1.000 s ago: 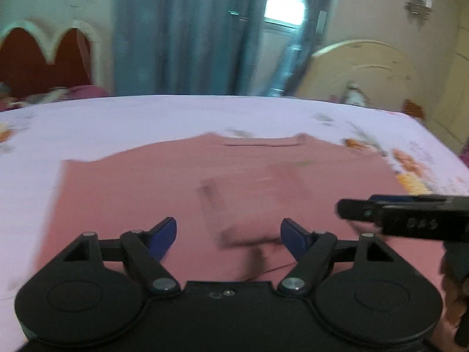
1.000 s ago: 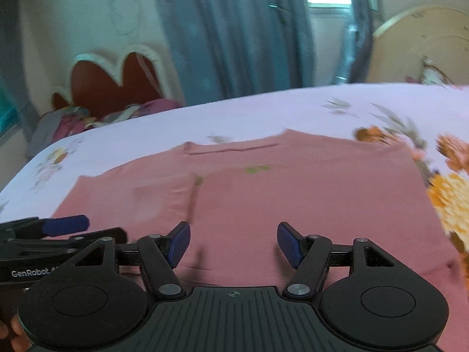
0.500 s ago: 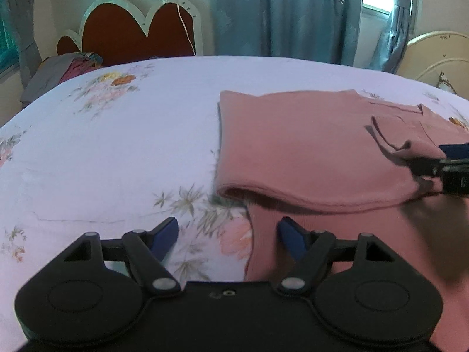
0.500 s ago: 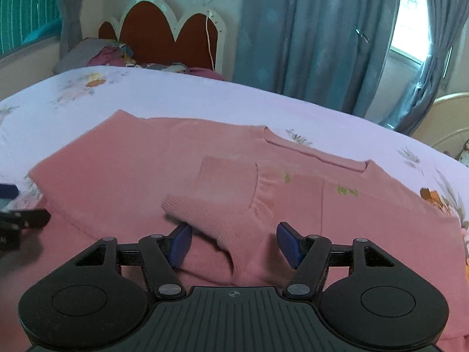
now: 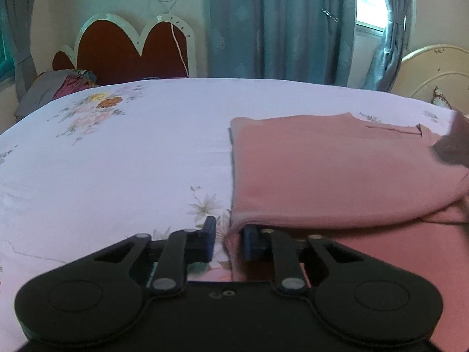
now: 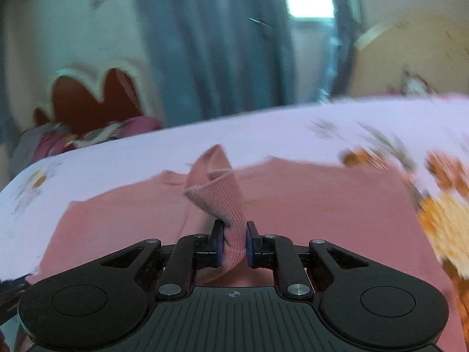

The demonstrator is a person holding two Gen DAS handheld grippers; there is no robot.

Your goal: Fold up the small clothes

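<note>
A pink knit sweater [image 5: 337, 173] lies partly folded on the bed. In the left wrist view my left gripper [image 5: 228, 242] is shut on the sweater's lower left edge [image 5: 234, 243], low against the sheet. In the right wrist view my right gripper [image 6: 233, 242] is shut on the ribbed sleeve cuff [image 6: 222, 199] and holds it lifted above the sweater's body [image 6: 307, 220]. The right wrist view is blurred by motion.
The bed has a pale lilac floral sheet [image 5: 117, 152]. A red and white headboard [image 5: 132, 50] and a pile of clothes [image 5: 58, 88] are at the far left. Blue curtains [image 5: 278, 23] hang behind. A cream headboard [image 5: 436, 73] stands at the right.
Both grippers were open and have closed. The left one moved to the sweater's left edge and gripped it. The right one took the sleeve cuff and lifted it.
</note>
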